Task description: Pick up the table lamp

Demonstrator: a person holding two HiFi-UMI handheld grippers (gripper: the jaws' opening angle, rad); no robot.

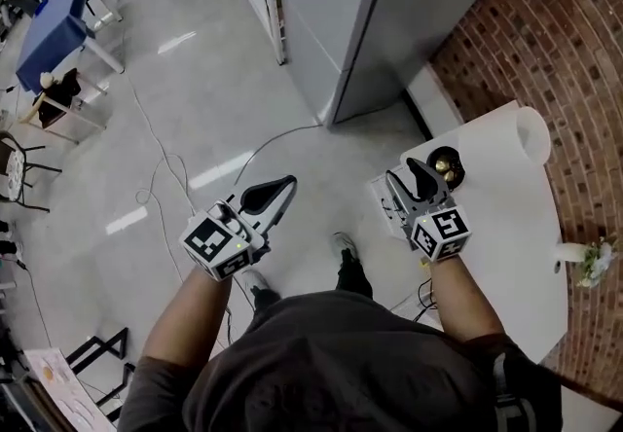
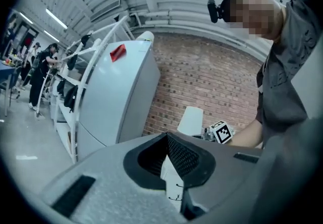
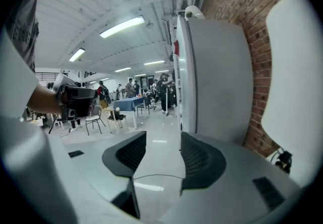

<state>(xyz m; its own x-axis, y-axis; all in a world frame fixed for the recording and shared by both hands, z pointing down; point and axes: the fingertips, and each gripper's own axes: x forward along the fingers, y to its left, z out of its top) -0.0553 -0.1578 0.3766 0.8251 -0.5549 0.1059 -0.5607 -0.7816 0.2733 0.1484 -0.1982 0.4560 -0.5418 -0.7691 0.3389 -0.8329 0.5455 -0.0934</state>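
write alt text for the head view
Seen from above, a person holds two grey two-jaw grippers, the left gripper shut over a pale floor, the right gripper open at the edge of a white table with a white-shaded table lamp by a red brick wall.

A: Along the right side?
B: Red brick wall (image 1: 574, 21), white counter (image 1: 516, 255) set against it, small flower vase (image 1: 587, 263) near the wall-side edge.
A: And beyond the counter?
B: Tall grey cabinet (image 1: 389, 12) with a red tag (image 2: 117, 52) up high. Pale glossy floor (image 1: 195, 109), thin cable (image 1: 277, 135) trailing across. Blue table (image 1: 54, 26) far left, people (image 3: 164, 89) standing further back.
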